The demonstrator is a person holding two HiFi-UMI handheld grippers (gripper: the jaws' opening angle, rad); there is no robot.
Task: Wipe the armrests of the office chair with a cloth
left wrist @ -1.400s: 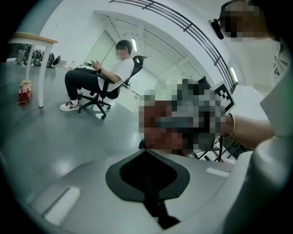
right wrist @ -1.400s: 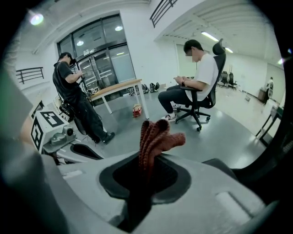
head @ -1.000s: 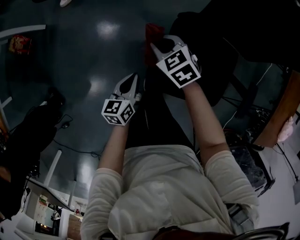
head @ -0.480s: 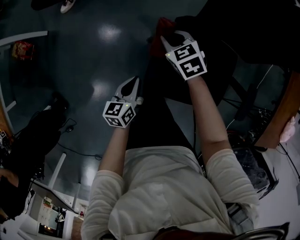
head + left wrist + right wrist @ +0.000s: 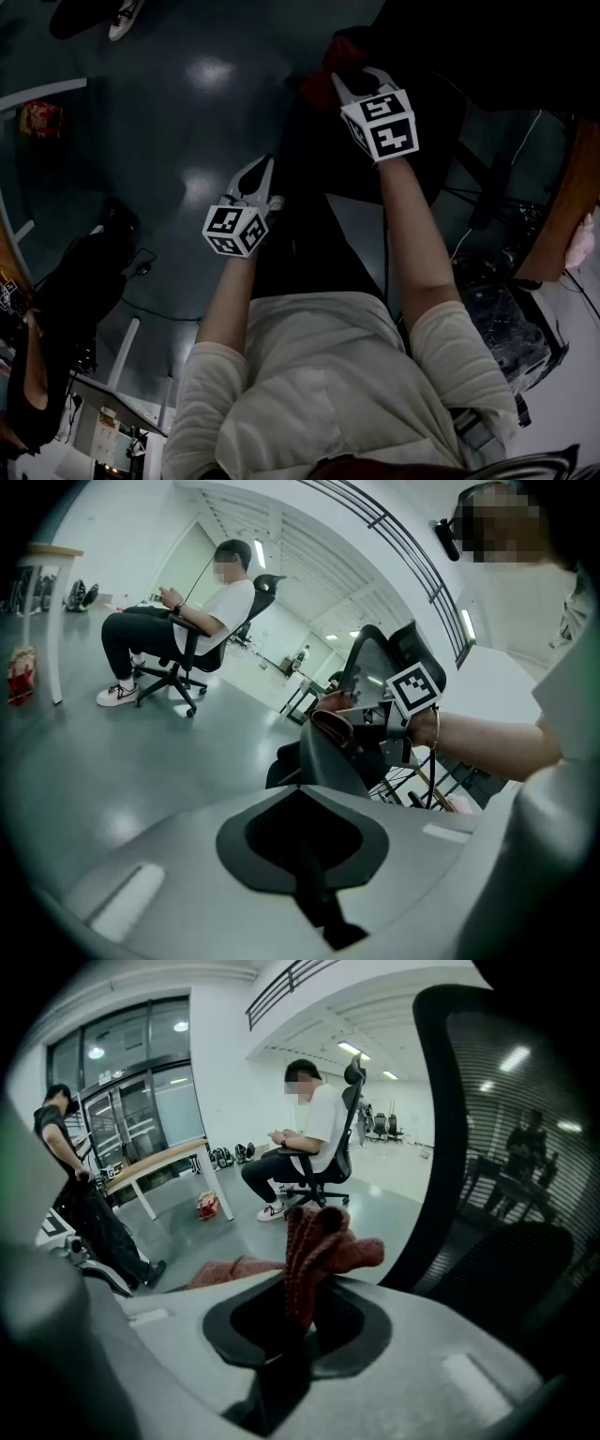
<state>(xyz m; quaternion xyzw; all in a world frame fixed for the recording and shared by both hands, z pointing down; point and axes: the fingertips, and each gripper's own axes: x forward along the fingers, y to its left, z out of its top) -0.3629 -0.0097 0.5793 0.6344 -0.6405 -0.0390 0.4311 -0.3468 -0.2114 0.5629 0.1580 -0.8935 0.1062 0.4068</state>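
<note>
The black office chair (image 5: 441, 66) stands ahead of me at the upper right. My right gripper (image 5: 349, 77) is shut on a red knitted cloth (image 5: 339, 49) at the chair's near side. In the right gripper view the cloth (image 5: 317, 1232) sticks up bunched from between the jaws of the right gripper (image 5: 300, 1283), beside the mesh backrest (image 5: 506, 1147). The left gripper view shows the cloth (image 5: 330, 726) lying on the dark armrest (image 5: 323, 761). My left gripper (image 5: 263, 169) hangs lower left, off the chair, shut with nothing in it (image 5: 302, 803).
A person sits on another office chair (image 5: 192, 639) across the glossy floor. Someone in black stands at the left (image 5: 80, 1194) near a white-legged table (image 5: 155, 1162). A red snack bag (image 5: 39, 117) lies on the floor. Cables (image 5: 141, 272) and a wooden desk edge (image 5: 562, 216) flank me.
My right gripper has slid farther away along the chair's side, carrying the cloth with it. The left gripper has hardly moved.
</note>
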